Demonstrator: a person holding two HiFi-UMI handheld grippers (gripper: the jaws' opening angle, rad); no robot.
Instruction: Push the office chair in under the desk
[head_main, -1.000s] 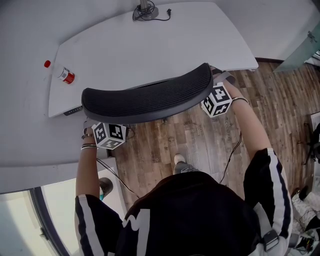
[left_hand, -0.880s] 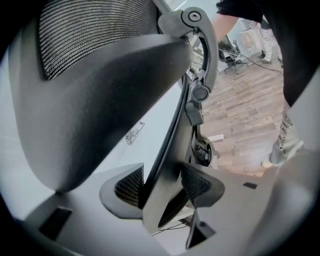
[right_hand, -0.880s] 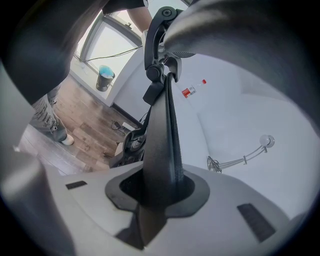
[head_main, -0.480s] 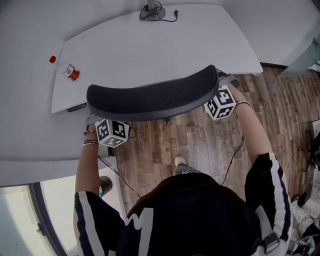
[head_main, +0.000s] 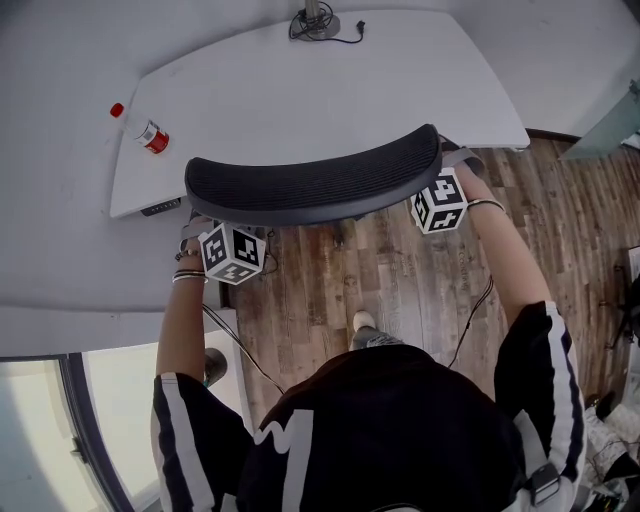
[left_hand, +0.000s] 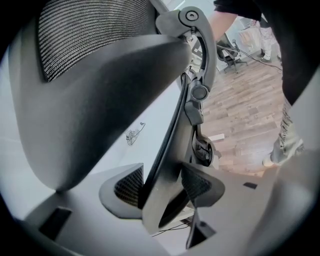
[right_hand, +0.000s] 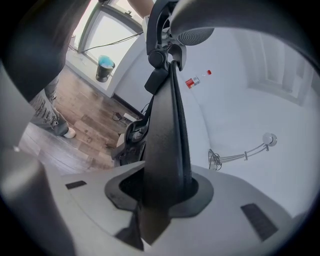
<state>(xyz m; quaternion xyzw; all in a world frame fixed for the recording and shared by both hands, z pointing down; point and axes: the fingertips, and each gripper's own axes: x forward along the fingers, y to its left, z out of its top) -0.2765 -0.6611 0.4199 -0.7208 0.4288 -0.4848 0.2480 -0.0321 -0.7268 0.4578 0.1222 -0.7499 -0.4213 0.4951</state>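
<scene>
The office chair's black mesh backrest curves across the front edge of the white desk in the head view. My left gripper is shut on the backrest's left side edge, which fills the gap between the pads. On the other side, my right gripper is shut on the right edge of the backrest frame. In the head view only the marker cubes show, left and right. The jaws are hidden under the backrest. The seat and base are out of sight.
A small bottle with a red cap lies on the desk's left part. A stand base with a cable sits at the desk's far edge. Cables trail over the wooden floor. A blue cup stands by the window.
The backrest and both grippers have edged slightly toward the desk. Both grips look the same as before.
</scene>
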